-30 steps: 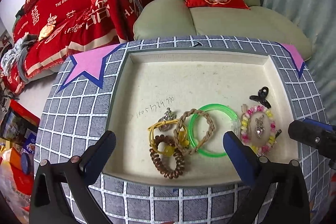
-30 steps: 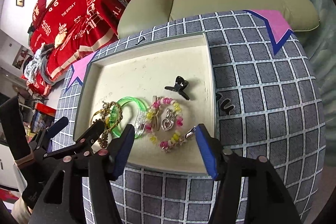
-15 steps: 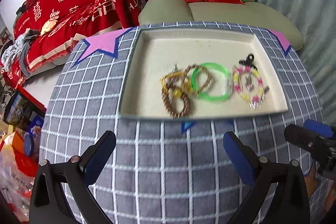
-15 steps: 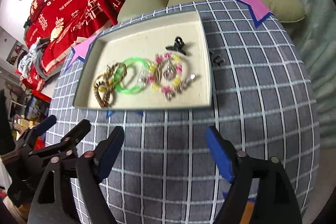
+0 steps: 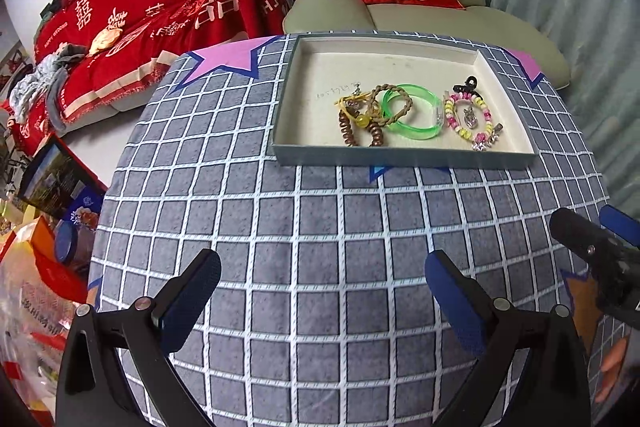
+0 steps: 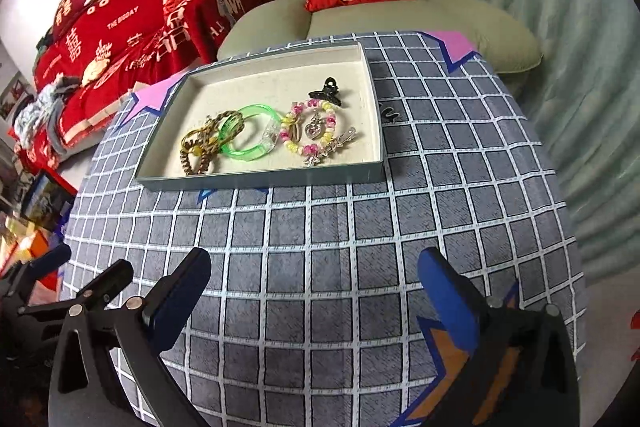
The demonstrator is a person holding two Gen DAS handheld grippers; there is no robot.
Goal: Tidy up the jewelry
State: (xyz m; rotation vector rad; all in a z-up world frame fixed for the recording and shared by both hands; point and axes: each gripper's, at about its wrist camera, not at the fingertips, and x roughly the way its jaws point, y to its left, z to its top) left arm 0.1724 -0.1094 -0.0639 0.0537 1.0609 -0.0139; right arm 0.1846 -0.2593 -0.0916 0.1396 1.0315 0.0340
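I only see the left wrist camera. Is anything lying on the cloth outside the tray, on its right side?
Observer: Yes. The right wrist view shows a small dark curly thing on the cloth, just beside the right wall of the tray.
Operator: Are the right tongs holding anything?
Observer: No. The right tongs are opening, with nothing between them, just checked cloth below.

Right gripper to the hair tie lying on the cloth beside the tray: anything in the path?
Nothing visible. Bare checked tablecloth lies between the right gripper, jaws opening and empty, and the dark hair tie just outside the tray's right wall. The tray sits left of that line.
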